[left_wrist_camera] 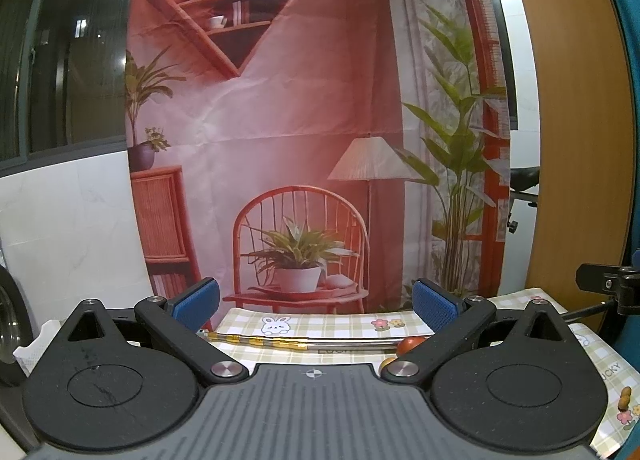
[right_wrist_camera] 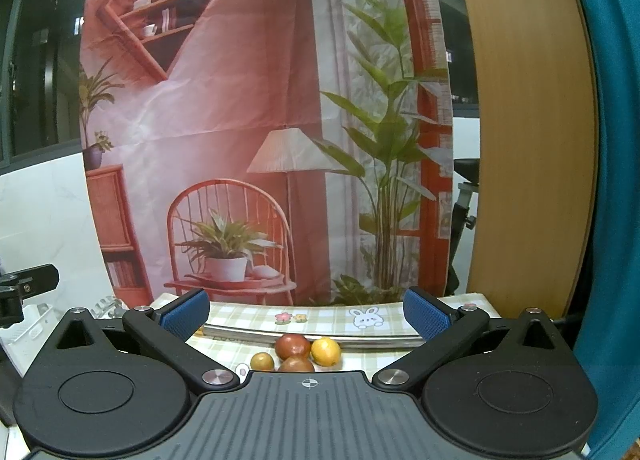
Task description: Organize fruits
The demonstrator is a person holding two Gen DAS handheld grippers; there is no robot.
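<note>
Both hand-held grippers, left (left_wrist_camera: 316,300) and right (right_wrist_camera: 306,310), spread wide, empty; tablecloth (left_wrist_camera: 614,368) reads "LUCKY"; fruits (right_wrist_camera: 294,346) clustered

Left gripper (left_wrist_camera: 316,300): black plastic linkage arms, 2 round black discs, silver pivot screws, grey ribbed base plate with small crosshair mark. Fingers (left_wrist_camera: 434,306) carry blue textured pads. Scratches on left disc. Right gripper (right_wrist_camera: 306,314): same build, black arms, silver screws, blue dimpled pads (right_wrist_camera: 424,318), grey ribbed plate, crosshair mark.
</note>
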